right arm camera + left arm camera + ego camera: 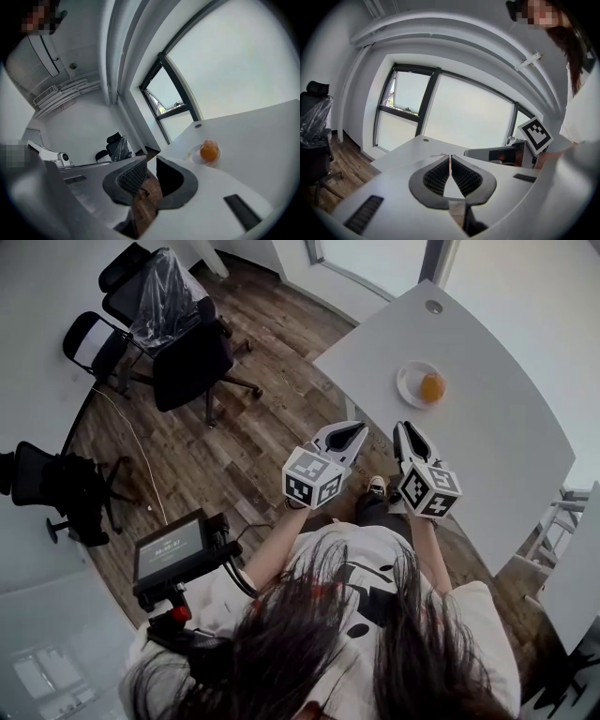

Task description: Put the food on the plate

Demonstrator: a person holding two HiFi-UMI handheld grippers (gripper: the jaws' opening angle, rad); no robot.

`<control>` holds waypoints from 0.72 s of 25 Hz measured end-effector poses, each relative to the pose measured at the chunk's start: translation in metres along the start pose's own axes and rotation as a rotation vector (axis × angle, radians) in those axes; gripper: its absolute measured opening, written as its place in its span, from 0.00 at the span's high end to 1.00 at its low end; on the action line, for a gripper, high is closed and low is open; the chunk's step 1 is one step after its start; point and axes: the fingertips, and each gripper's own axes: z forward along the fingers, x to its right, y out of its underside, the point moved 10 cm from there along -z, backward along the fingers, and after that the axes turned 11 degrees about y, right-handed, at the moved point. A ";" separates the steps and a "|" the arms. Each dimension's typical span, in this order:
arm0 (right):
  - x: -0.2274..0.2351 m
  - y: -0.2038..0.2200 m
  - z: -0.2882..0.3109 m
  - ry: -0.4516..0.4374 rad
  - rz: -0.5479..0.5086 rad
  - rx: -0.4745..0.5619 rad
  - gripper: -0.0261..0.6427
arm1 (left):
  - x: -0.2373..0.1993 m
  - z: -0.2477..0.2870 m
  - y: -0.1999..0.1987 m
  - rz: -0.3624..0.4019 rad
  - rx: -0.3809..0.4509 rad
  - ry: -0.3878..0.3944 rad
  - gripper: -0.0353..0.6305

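The left gripper (pixel 450 157) has its fingers (pixel 466 176) pressed together on nothing, and the right gripper (pixel 151 158) is closed and empty too. The orange food (pixel 432 387) sits on the plate (pixel 409 381) on the desk (pixel 487 437), at one o'clock from both grippers. It looks round with no clear long axis, and what kind of food it is is hard to tell.

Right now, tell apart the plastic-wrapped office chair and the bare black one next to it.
The plastic-wrapped office chair is covered in clear sheeting; the bare black office chair is uncovered. The wrapped one stands nearer the wall, the bare one nearer the white table. Both are dark and stand on the wood floor.
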 end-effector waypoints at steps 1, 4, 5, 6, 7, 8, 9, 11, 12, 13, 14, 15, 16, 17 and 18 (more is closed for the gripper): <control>-0.006 0.006 -0.009 0.003 0.002 0.003 0.86 | 0.005 -0.008 0.004 -0.001 0.003 0.004 0.92; -0.030 0.024 -0.053 0.014 0.010 0.011 0.86 | 0.031 -0.045 0.014 -0.002 0.014 0.028 0.92; -0.036 0.031 -0.065 0.018 0.015 0.011 0.86 | 0.038 -0.054 0.019 -0.005 0.014 0.037 0.92; -0.039 0.037 -0.073 0.023 0.020 0.009 0.86 | 0.043 -0.059 0.024 -0.010 0.012 0.047 0.92; -0.041 0.042 -0.078 0.029 0.024 0.008 0.86 | 0.046 -0.062 0.030 -0.016 0.008 0.057 0.92; -0.041 0.046 -0.083 0.037 0.028 0.006 0.86 | 0.048 -0.063 0.035 -0.023 0.003 0.066 0.92; -0.041 0.049 -0.086 0.046 0.032 0.003 0.86 | 0.050 -0.064 0.039 -0.031 -0.003 0.075 0.92; -0.043 0.057 -0.093 0.061 0.041 -0.004 0.86 | 0.055 -0.068 0.048 -0.045 -0.015 0.094 0.92; -0.044 0.061 -0.098 0.067 0.047 -0.007 0.86 | 0.058 -0.070 0.052 -0.050 -0.021 0.103 0.92; -0.045 0.066 -0.104 0.074 0.052 -0.008 0.86 | 0.063 -0.073 0.057 -0.053 -0.026 0.110 0.92; -0.046 0.070 -0.113 0.080 0.057 -0.008 0.86 | 0.069 -0.077 0.062 -0.055 -0.029 0.117 0.92; -0.047 0.075 -0.124 0.087 0.060 -0.006 0.86 | 0.077 -0.082 0.066 -0.057 -0.031 0.122 0.92; -0.048 0.079 -0.136 0.092 0.062 -0.003 0.86 | 0.087 -0.087 0.069 -0.058 -0.030 0.126 0.92; -0.049 0.082 -0.147 0.095 0.063 -0.001 0.86 | 0.095 -0.091 0.072 -0.059 -0.027 0.128 0.92; -0.050 0.084 -0.155 0.097 0.064 0.001 0.86 | 0.101 -0.095 0.074 -0.061 -0.023 0.129 0.92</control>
